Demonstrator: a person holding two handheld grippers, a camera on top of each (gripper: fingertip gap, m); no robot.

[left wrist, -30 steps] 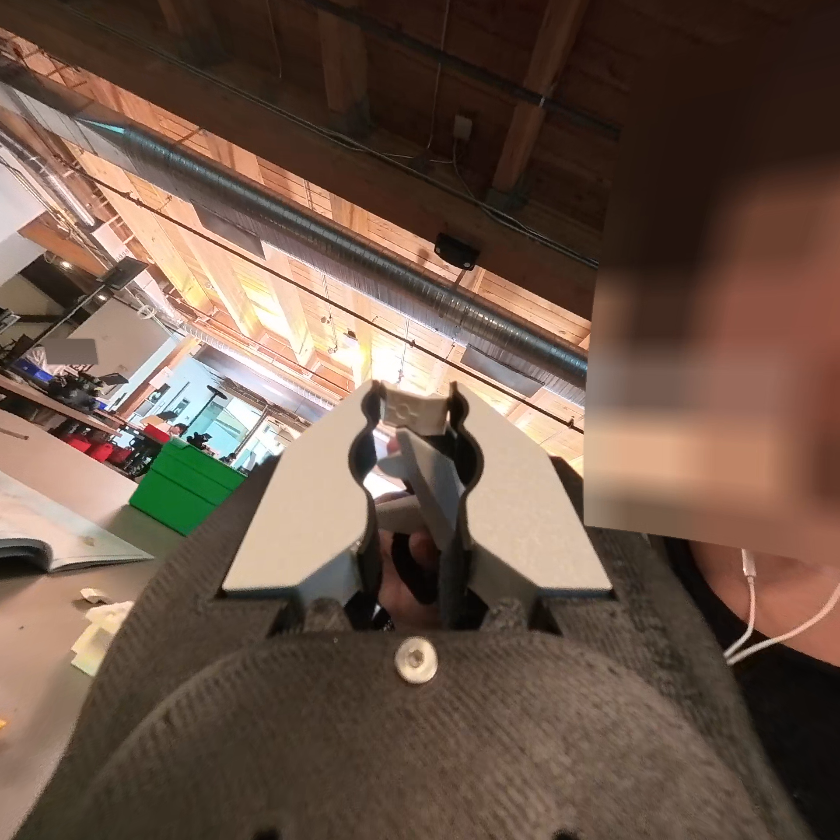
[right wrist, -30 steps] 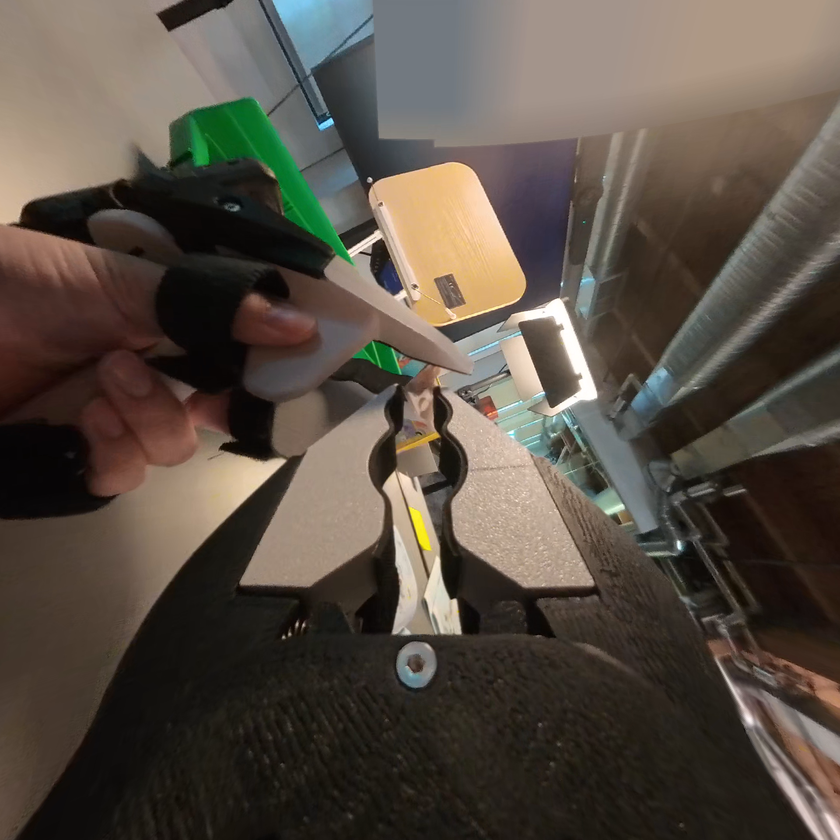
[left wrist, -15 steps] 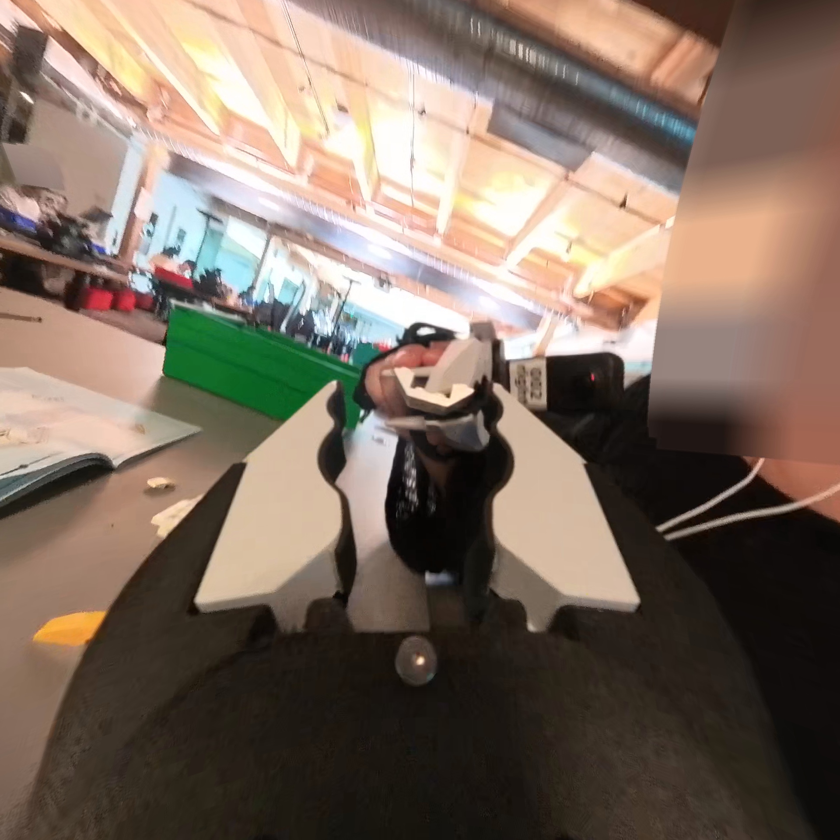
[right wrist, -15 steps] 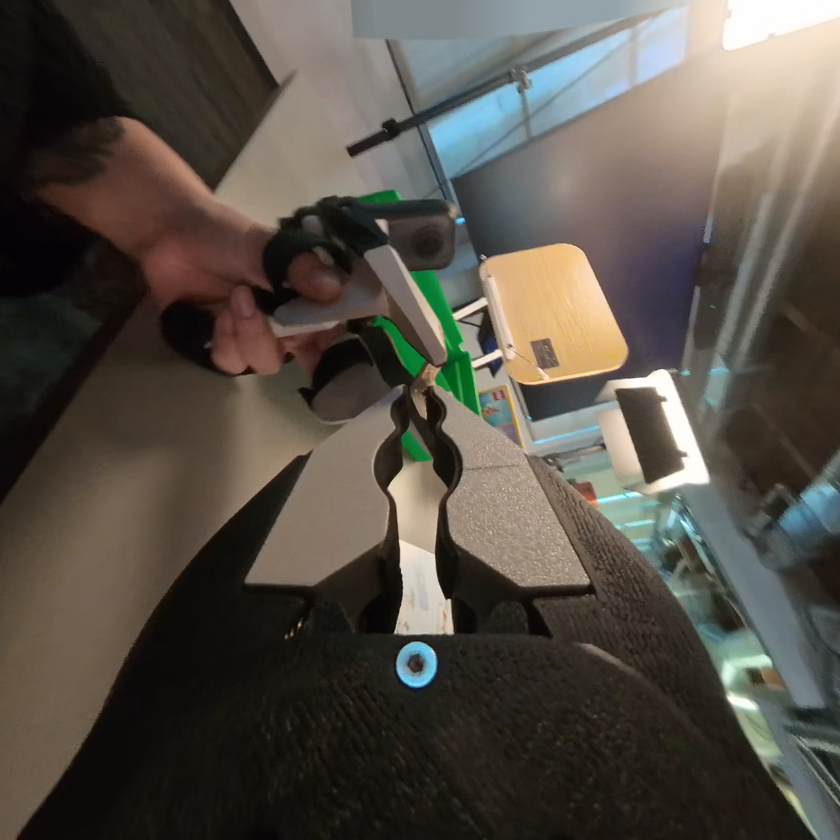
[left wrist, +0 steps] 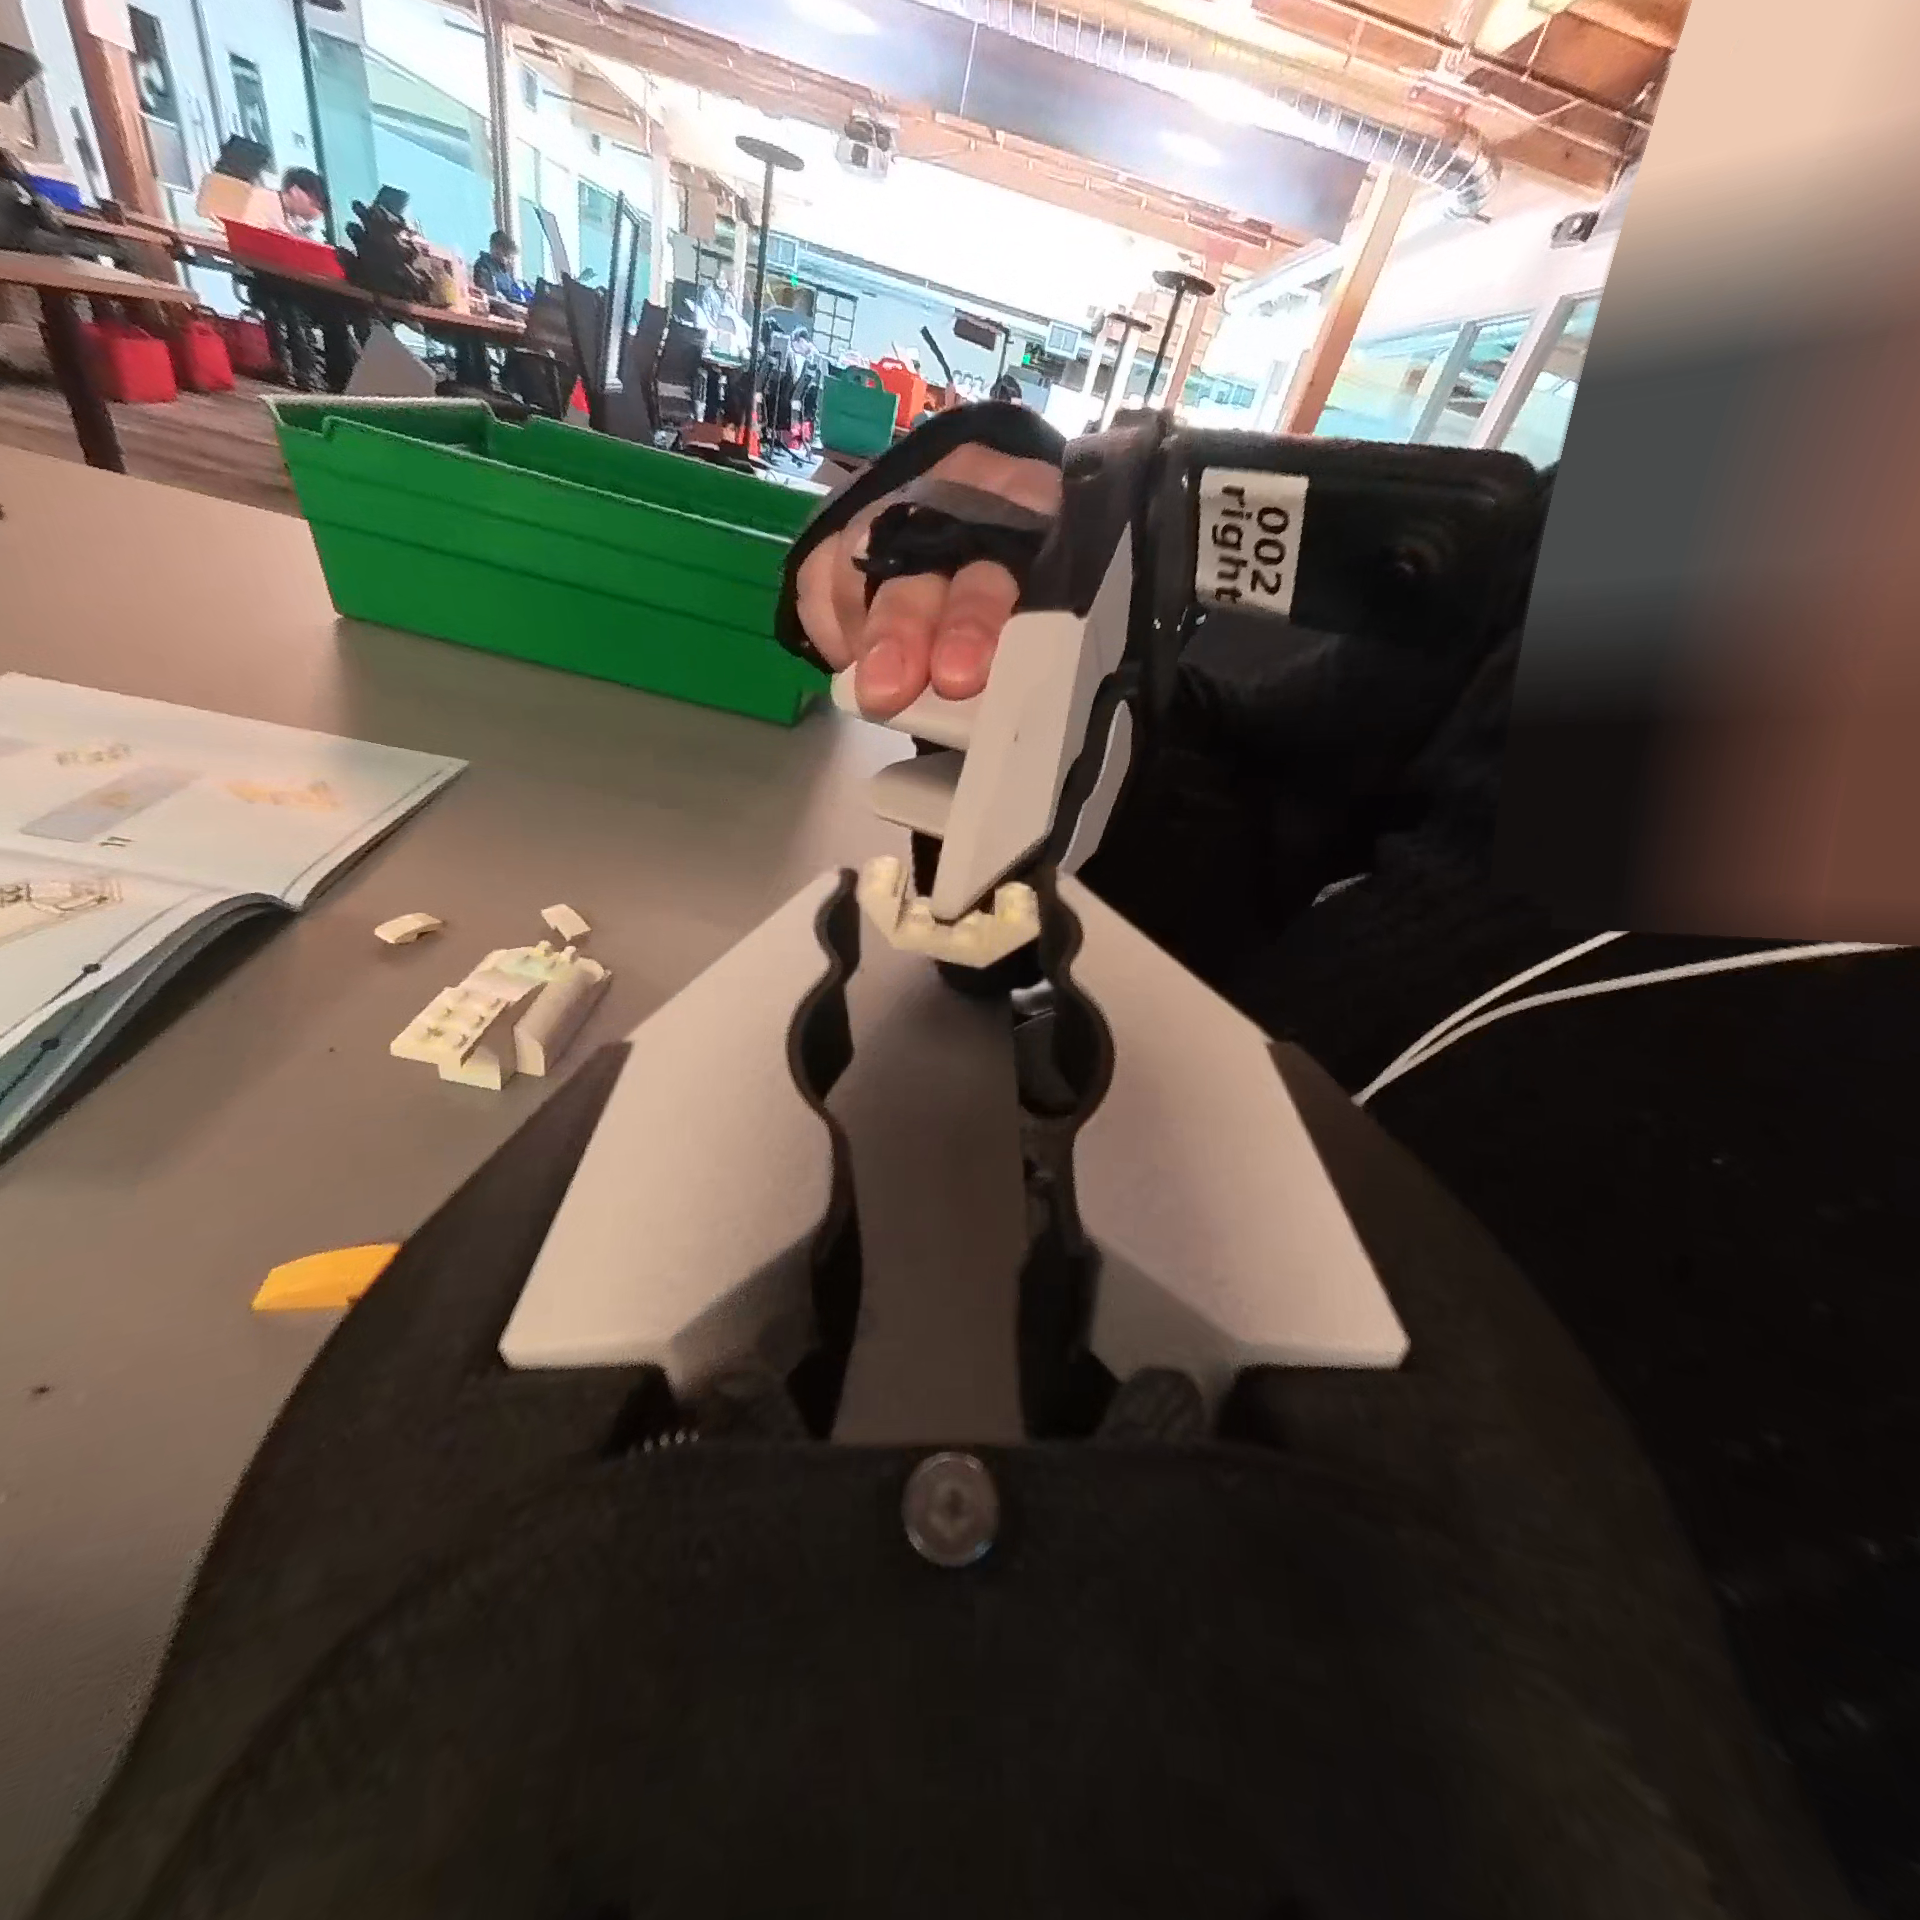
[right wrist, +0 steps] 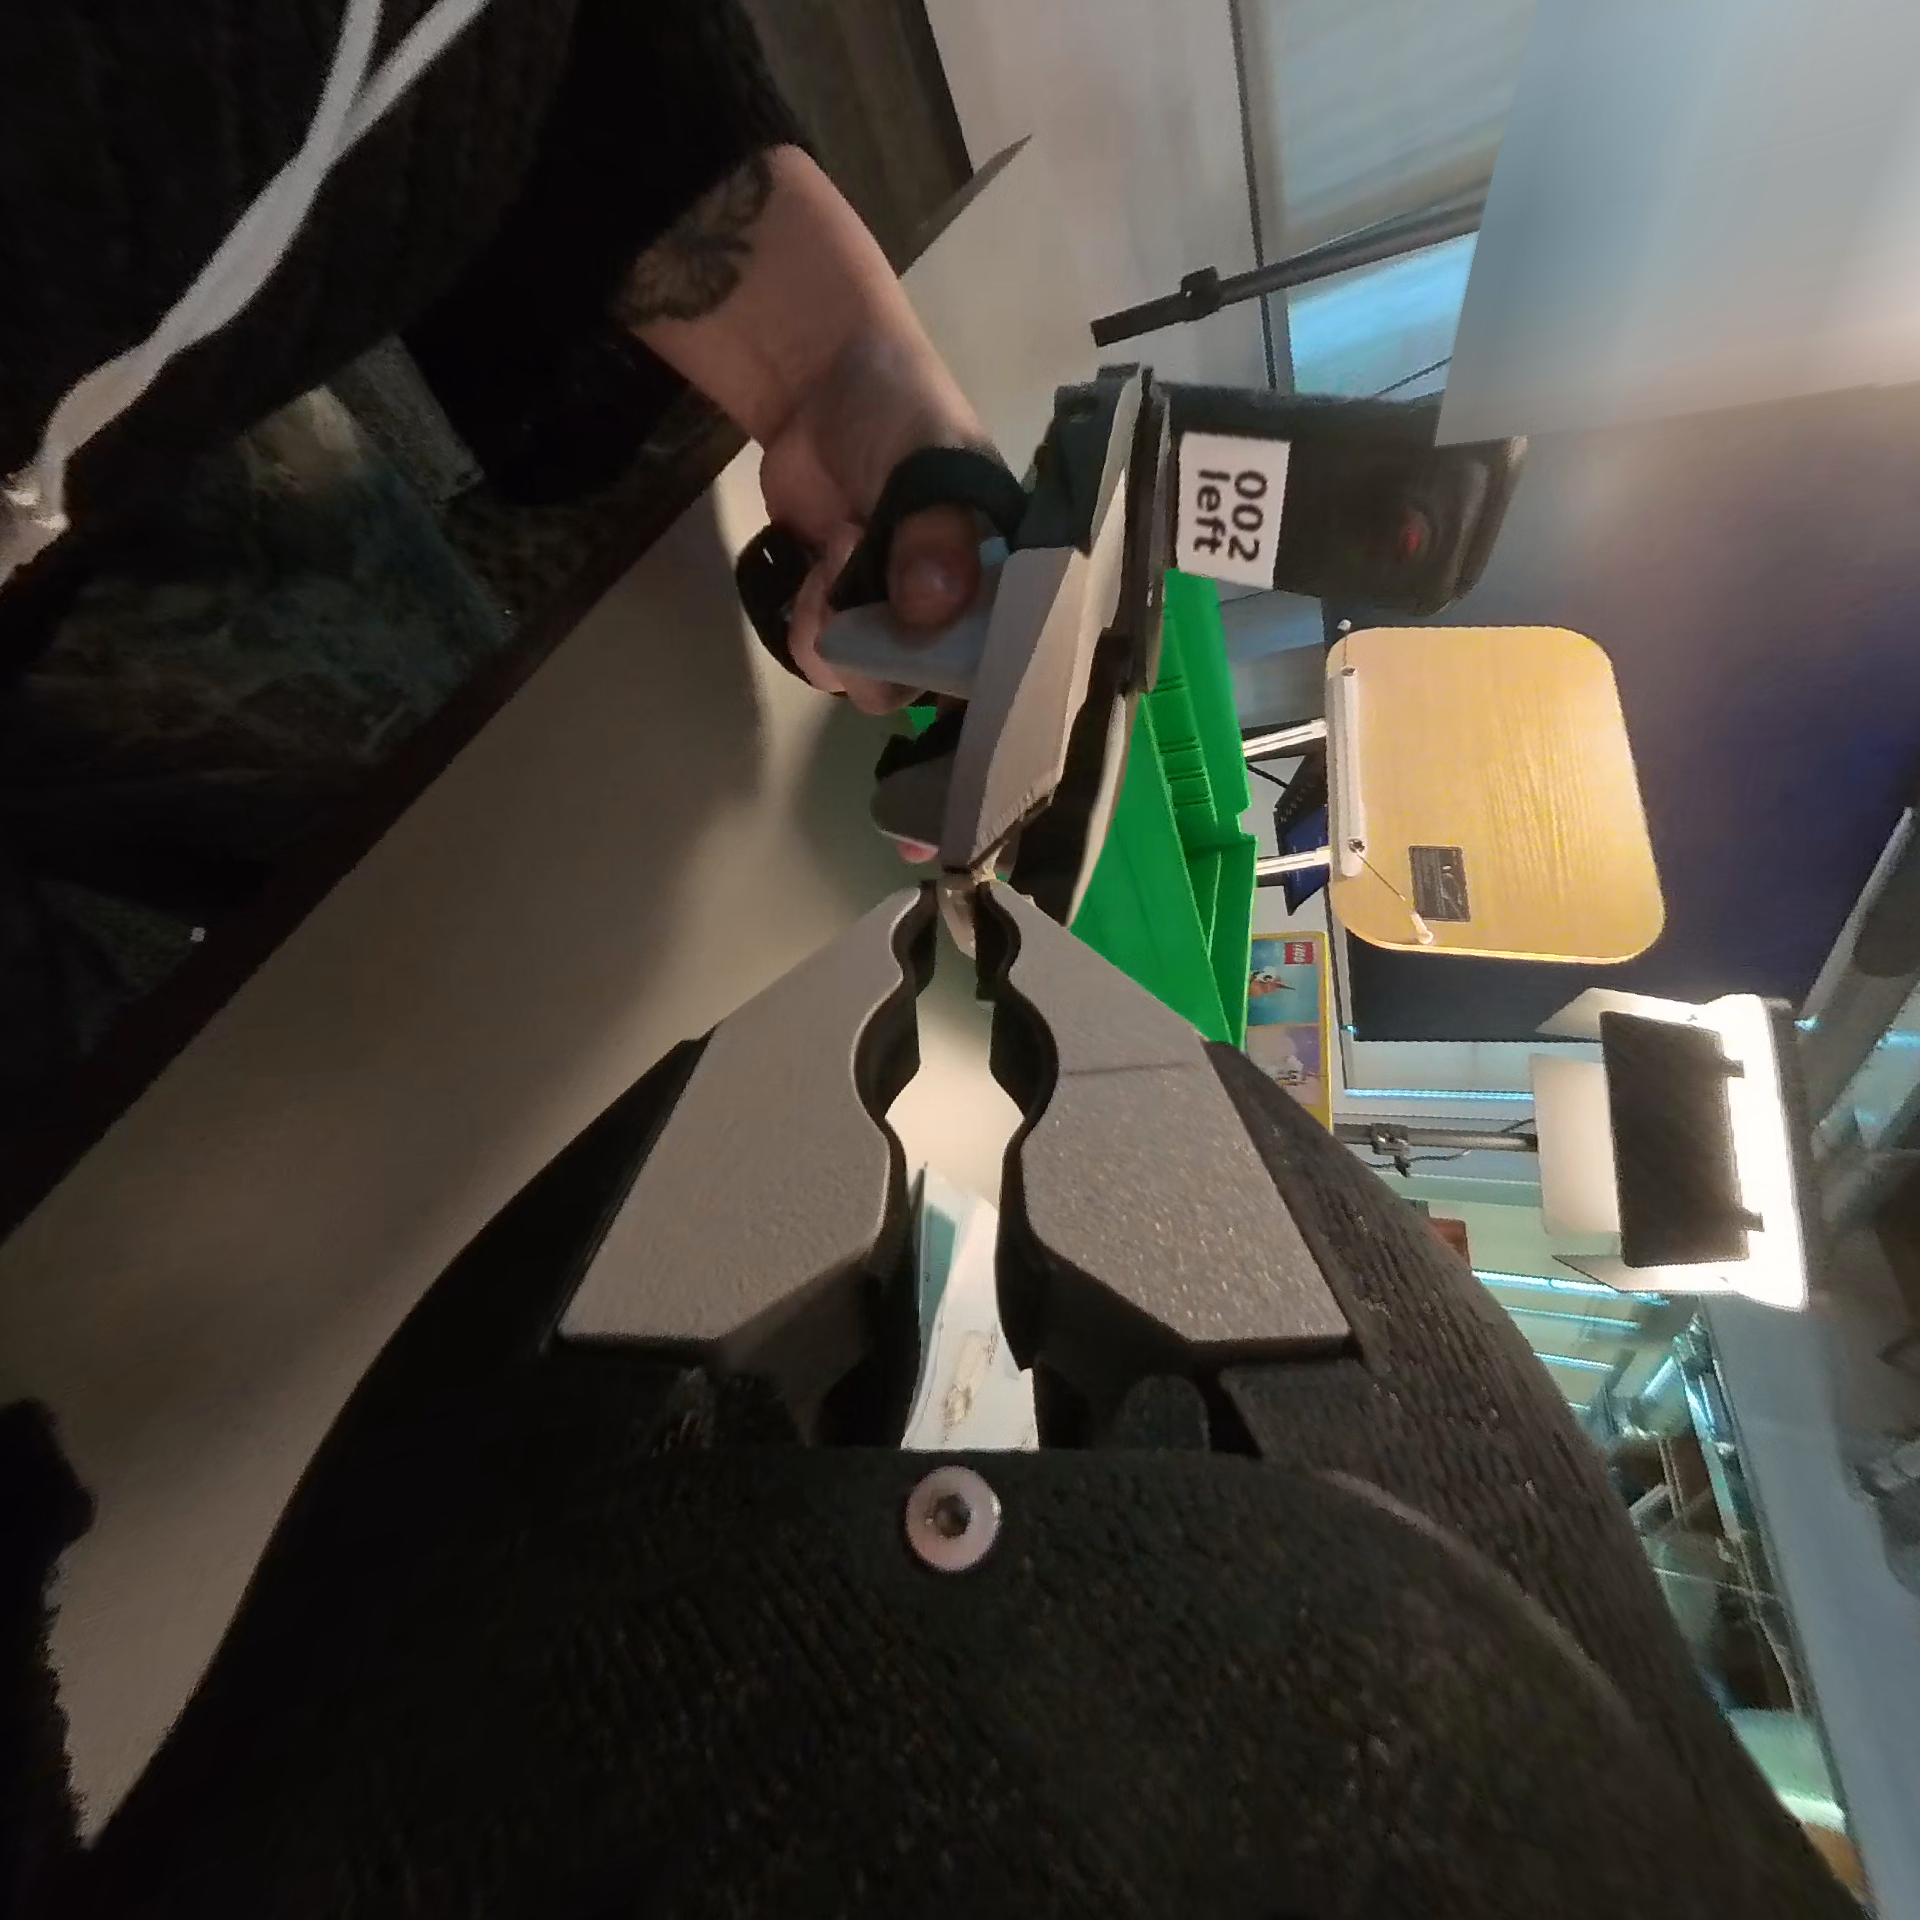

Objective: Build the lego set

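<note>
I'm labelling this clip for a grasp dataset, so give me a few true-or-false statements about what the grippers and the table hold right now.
1. A small cream lego piece sits at the tips of both grippers. True.
2. The green bin stands on the table beyond the open instruction booklet. True.
3. The partly built cream assembly is held in the left gripper. False: it lies on the table.
4. The right gripper is wide open. False: its tips are nearly closed on the piece.
5. A yellow piece lies inside the bin. False: it lies on the table.
</note>
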